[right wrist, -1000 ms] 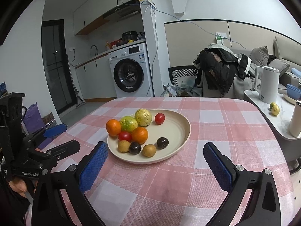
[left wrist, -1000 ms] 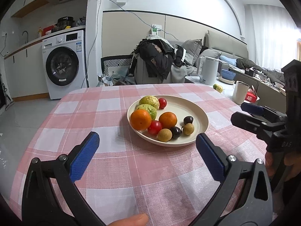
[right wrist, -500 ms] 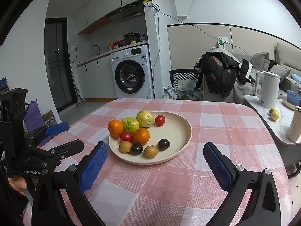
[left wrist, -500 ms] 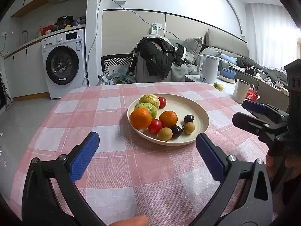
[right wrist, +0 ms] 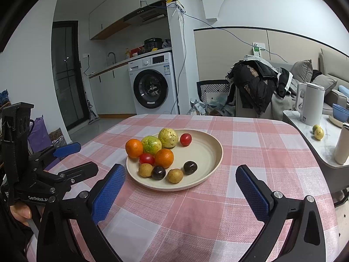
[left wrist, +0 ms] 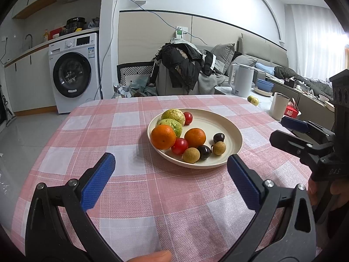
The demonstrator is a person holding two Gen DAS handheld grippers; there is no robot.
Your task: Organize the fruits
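White washing machine (left wrist: 73, 74) under counter, grey sofa (left wrist: 261, 59) by bright curtained window (left wrist: 316, 43).

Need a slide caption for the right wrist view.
Open right gripper faces a fruit-filled plate on the checked tablecloth.

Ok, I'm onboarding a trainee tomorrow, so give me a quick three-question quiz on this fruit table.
1. True or false: the left gripper holds a fruit.
2. How many oranges lie on the plate? A) one B) two C) four
3. Fill in: the plate rests on a pink and white checked ____.

Key:
1. False; its fingers are spread and empty, as are the right gripper's.
2. B; one orange at the rim, another orange nearer the middle.
3. Tablecloth.
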